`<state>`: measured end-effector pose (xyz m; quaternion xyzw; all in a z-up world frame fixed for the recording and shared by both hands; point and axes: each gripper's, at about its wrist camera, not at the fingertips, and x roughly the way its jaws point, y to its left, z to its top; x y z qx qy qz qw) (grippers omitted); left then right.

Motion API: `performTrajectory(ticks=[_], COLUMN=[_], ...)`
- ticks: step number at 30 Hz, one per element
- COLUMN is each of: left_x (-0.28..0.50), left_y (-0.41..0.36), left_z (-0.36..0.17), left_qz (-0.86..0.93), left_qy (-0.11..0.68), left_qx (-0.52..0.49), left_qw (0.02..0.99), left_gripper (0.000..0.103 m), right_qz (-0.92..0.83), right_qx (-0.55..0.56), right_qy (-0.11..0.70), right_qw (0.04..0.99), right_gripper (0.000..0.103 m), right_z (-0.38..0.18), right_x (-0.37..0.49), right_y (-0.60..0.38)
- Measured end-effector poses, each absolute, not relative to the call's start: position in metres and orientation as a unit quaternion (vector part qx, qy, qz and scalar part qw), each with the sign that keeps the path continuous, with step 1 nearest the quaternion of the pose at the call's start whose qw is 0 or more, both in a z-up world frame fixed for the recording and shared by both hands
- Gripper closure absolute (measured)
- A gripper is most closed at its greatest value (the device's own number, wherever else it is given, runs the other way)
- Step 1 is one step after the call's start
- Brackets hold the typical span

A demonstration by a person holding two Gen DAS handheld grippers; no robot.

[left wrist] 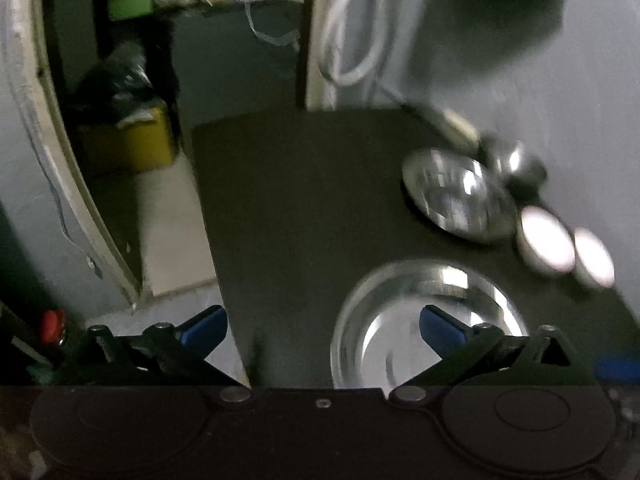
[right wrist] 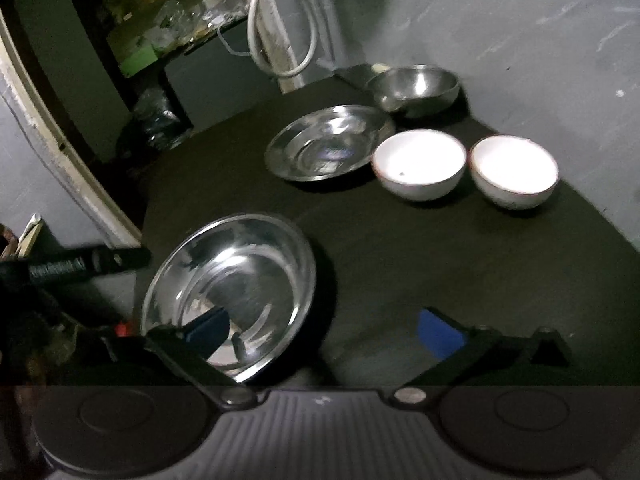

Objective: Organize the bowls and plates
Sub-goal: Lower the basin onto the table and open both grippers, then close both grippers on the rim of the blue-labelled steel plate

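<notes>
On the dark table (right wrist: 400, 248), a shiny steel plate (right wrist: 236, 288) sits empty near the front left edge. A second steel plate (right wrist: 328, 142), a steel bowl (right wrist: 414, 88) and two white bowls (right wrist: 418, 162) (right wrist: 514, 170), all empty, cluster toward the far right corner. Left gripper (left wrist: 324, 326) and right gripper (right wrist: 324, 326) gape wide, holding nothing.

A dim room: grey plastered wall (right wrist: 520, 20) behind the dark cloth-covered table (right wrist: 400, 248), white looped cable (right wrist: 256, 32) hanging (slack), cluttered shelf (right wrist: 168, 20) beyond.

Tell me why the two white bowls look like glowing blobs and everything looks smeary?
Left wrist view: motion blur smears everything, and the two white round bowls glare to featureless ovals. Right wrist view: sharper, the room dim, those bowls still overbright inside, and the shiny steel plate mirrors streaky highlights. Fisheye bends both edges.
</notes>
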<state>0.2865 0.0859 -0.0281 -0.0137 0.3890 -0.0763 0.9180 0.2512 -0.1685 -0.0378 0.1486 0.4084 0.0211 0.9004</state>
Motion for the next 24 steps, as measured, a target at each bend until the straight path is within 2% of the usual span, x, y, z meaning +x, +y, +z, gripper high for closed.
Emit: performTrajectory(ticks=[3, 10, 17, 24], left_x=[0.296, 0.335, 0.360, 0.396], left_y=[0.083, 0.052, 0.023, -0.004], left_z=[-0.020, -0.011, -0.014, -0.038], left_qz=[-0.069, -0.071, -0.093, -0.104], left_qy=[0.343, 0.322, 0.320, 0.363], left_qx=[-0.035, -0.041, -0.055, -0.067], left_qw=[0.936, 0.943, 0.941, 0.924], left_gripper=[0.001, 0.001, 0.001, 0.001], right_qz=[0.010, -0.014, -0.003, 0.025], right_qx=[0.145, 0.150, 0.145, 0.135], right_qy=[0.394, 0.346, 0.317, 0.325], right_qw=[0.908, 0.926, 0.937, 0.936], right_gripper=[0.000, 0.000, 0.000, 0.003], right_z=[-0.034, -0.017, -0.014, -0.030], right_x=[0.257, 0.295, 0.339, 0.385], right_y=[-0.179, -0.218, -0.246, -0.257])
